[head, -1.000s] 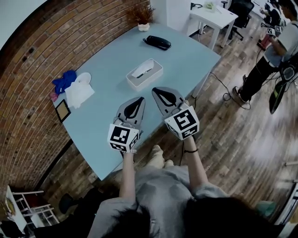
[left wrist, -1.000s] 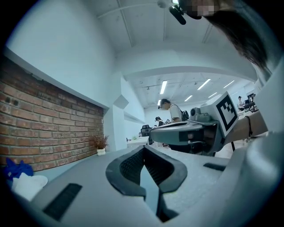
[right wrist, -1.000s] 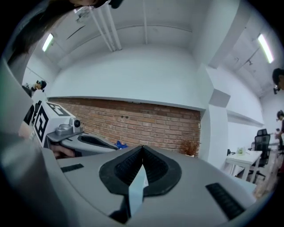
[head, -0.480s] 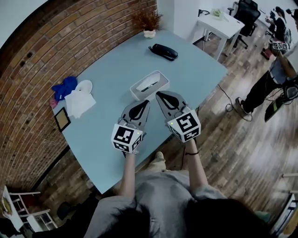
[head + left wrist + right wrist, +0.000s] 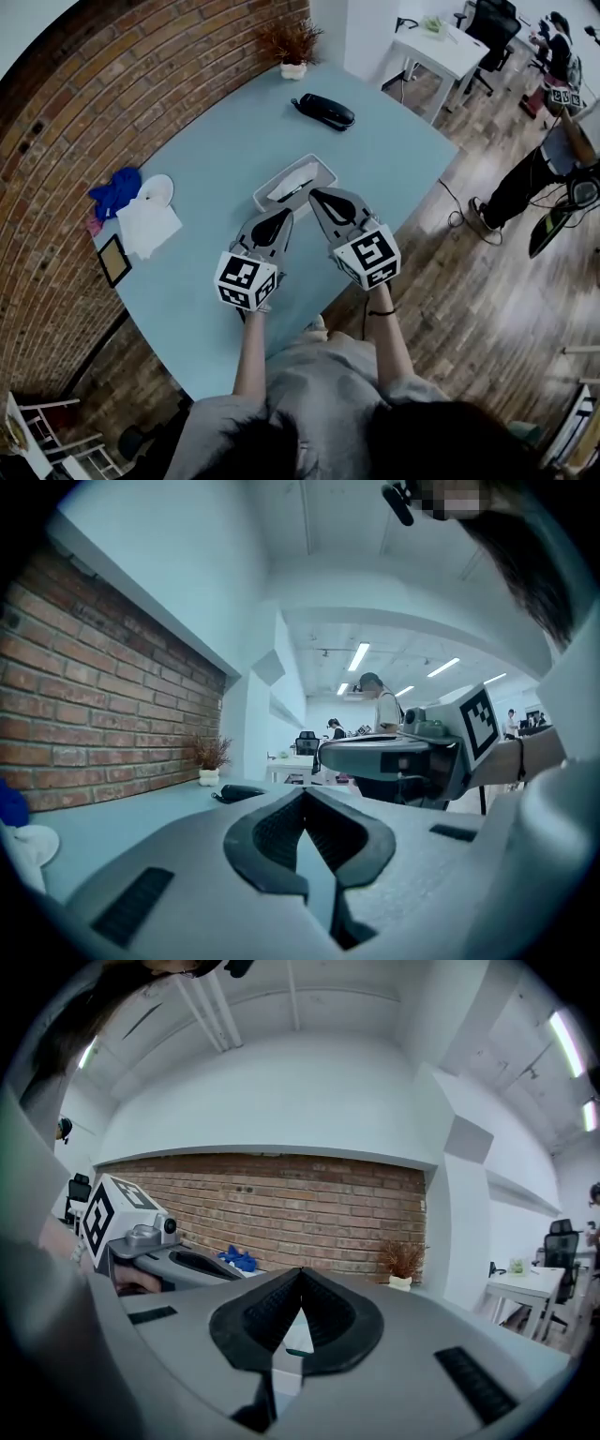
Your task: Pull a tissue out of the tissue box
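- A pale blue worktop (image 5: 225, 141) with a smooth matte top fills the middle of the head view, set along a red brick wall (image 5: 103, 84) with rough courses.
- The right tool (image 5: 315, 193) is a grey plastic wedge with a black-lined opening and a white marker cube at its rear. Its tip lies just at the near edge of the tissue box. In the right gripper view (image 5: 300, 1271) its ribbed jaws meet at the tip with nothing between them.
- The left tool (image 5: 284, 214) is the same grey wedge and hovers over the worktop just beside the right one, a little short of the box. In the left gripper view (image 5: 302, 792) its jaws are likewise pressed together at the tip, gripping nothing.
- The tissue box (image 5: 309, 167) is a shallow white oblong with rounded corners, flat on the worktop. Its long axis runs from near left to far right, open side up.
- A white tissue (image 5: 284, 187) lies soft and crumpled inside the box.
- A crumpled white cloth (image 5: 150, 225) and a blue cloth (image 5: 112, 192) lie near the wall, well apart from the box.
- A black glossy oblong thing (image 5: 323, 111) lies beyond the box.
- A small dried plant in a white pot (image 5: 293, 47) stands at the far corner.
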Demonstrator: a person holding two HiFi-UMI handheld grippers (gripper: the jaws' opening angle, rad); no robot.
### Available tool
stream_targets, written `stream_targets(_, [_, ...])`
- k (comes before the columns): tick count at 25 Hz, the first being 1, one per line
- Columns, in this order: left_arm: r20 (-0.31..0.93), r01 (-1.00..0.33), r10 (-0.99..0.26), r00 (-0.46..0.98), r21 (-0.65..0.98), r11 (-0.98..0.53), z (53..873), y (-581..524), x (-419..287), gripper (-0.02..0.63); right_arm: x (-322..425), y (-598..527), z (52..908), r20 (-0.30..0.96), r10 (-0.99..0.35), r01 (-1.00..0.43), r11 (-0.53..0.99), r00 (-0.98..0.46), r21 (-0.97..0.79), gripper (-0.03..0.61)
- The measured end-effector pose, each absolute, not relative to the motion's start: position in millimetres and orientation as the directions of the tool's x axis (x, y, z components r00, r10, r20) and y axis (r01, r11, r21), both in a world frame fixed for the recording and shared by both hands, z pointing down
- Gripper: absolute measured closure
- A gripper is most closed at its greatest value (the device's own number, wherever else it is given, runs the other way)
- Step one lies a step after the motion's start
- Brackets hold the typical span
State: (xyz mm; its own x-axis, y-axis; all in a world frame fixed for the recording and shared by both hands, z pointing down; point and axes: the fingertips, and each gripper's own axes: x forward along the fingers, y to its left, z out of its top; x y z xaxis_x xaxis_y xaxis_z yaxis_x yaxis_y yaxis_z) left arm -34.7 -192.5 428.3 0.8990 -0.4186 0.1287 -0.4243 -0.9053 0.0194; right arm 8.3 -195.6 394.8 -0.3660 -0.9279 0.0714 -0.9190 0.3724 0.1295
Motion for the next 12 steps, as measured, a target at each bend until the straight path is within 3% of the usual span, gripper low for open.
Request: stream_targets(12, [0.156,-0.425,-0.407,0.9,0.103,-0.899,427,-209,-3,0.611,37,-224,396,0.113,-0.903,-0.896,0.426,-0.414,0.122,0.578])
